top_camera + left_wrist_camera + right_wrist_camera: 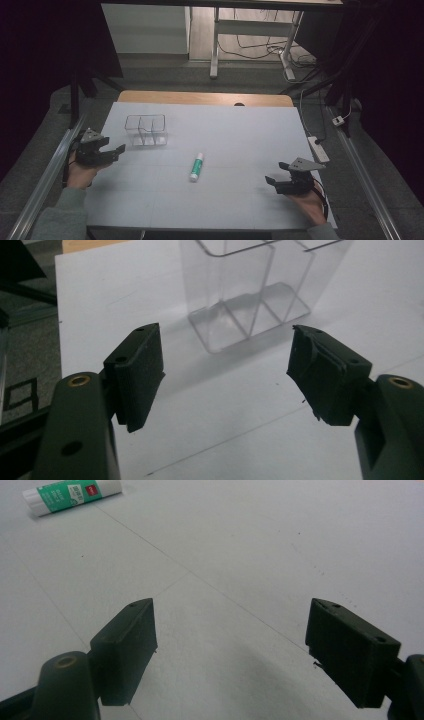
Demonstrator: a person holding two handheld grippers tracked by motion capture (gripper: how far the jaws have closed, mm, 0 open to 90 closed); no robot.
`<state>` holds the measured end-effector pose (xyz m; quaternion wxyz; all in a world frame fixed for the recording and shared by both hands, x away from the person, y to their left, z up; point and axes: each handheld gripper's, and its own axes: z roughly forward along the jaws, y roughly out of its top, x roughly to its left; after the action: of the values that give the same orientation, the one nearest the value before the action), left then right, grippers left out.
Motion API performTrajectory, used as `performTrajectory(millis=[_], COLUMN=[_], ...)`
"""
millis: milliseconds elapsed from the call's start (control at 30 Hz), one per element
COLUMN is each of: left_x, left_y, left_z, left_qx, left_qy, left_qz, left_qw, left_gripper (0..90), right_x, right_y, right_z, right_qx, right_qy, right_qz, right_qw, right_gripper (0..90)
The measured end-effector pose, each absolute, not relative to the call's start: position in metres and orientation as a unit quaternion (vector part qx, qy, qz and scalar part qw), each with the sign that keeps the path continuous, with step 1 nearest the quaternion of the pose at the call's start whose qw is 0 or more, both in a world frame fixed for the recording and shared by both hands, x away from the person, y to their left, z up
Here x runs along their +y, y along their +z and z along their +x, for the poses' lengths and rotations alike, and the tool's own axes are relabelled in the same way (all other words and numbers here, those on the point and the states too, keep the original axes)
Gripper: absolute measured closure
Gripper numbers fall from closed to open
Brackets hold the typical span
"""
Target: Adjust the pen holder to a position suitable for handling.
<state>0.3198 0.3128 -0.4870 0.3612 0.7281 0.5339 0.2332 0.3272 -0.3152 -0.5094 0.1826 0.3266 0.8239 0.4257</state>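
white sheet (225, 200) over a wooden table (205, 97), whose bare edge shows along the far side. glue stick (197, 167): green and white, lying flat near the middle of the sheet, long axis running near to far, clear of everything on all sides; in the right gripper view the glue stick (72, 496) lies at the upper left, well ahead of the jaws. clear box (145, 130): transparent, divided by inner walls into compartments, upright on the far left part of the sheet, set back from the sheet's left and far edges, apart from the glue stick; in the left gripper view the clear box (255, 290) stands just ahead of the jaws, its compartments holding nothing visible. left gripper (114, 152): held at the left edge of the sheet, near the box's near-left corner, not touching it; jaws spread wide with bare sheet between them (225, 375). right gripper (272, 181): held near the right edge of the sheet, toward the near side, well apart from the glue stick; jaws spread wide over bare sheet (230, 652), nothing between them. open room: a broad bare stretch of sheet between the two grippers and along the near edge; bare sheet also right of the box up to the far edge.
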Motion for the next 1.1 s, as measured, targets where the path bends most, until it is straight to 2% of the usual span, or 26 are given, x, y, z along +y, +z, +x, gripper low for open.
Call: performTrajectory(millis=[267,400,467,500,533,600,767,1100], left_x=[0.319,0.32,0.32,0.321,0.321,0.322,0.325,0.323], left_y=[-0.49,-0.492,-0.492,-0.493,-0.494,-0.495,-0.499,-0.508], left_z=[0.335,0.347,0.349,0.352,0.357,0.36,0.372,0.391], left_qx=[0.546,0.547,0.549,0.55,0.553,0.553,0.559,0.567], left_qy=[0.229,0.233,0.234,0.232,0.231,0.229,0.217,0.189], left_qz=[0.725,0.726,0.725,0.724,0.725,0.727,0.727,0.729], left_qw=[0.352,0.344,0.345,0.346,0.341,0.337,0.334,0.333], left_gripper=[35.2,43.1,50.5,50.5,59.0,70.3,88.6,89.0], right_x=[-0.315,-0.315,-0.315,-0.315,-0.315,-0.315,-0.316,-0.316], right_y=[-0.51,-0.51,-0.51,-0.51,-0.51,-0.51,-0.51,-0.51], right_z=[0.328,0.328,0.328,0.328,0.328,0.328,0.328,0.328], right_qx=[0.823,0.823,0.823,0.823,0.822,0.822,0.823,0.822], right_qy=[0.428,0.429,0.428,0.428,0.429,0.429,0.428,0.426], right_qz=[0.327,0.327,0.327,0.327,0.327,0.328,0.328,0.329], right_qw=[0.181,0.18,0.18,0.18,0.181,0.181,0.181,0.184], right_gripper=[20.3,20.3,20.3,20.3,20.3,20.4,20.4,20.4])
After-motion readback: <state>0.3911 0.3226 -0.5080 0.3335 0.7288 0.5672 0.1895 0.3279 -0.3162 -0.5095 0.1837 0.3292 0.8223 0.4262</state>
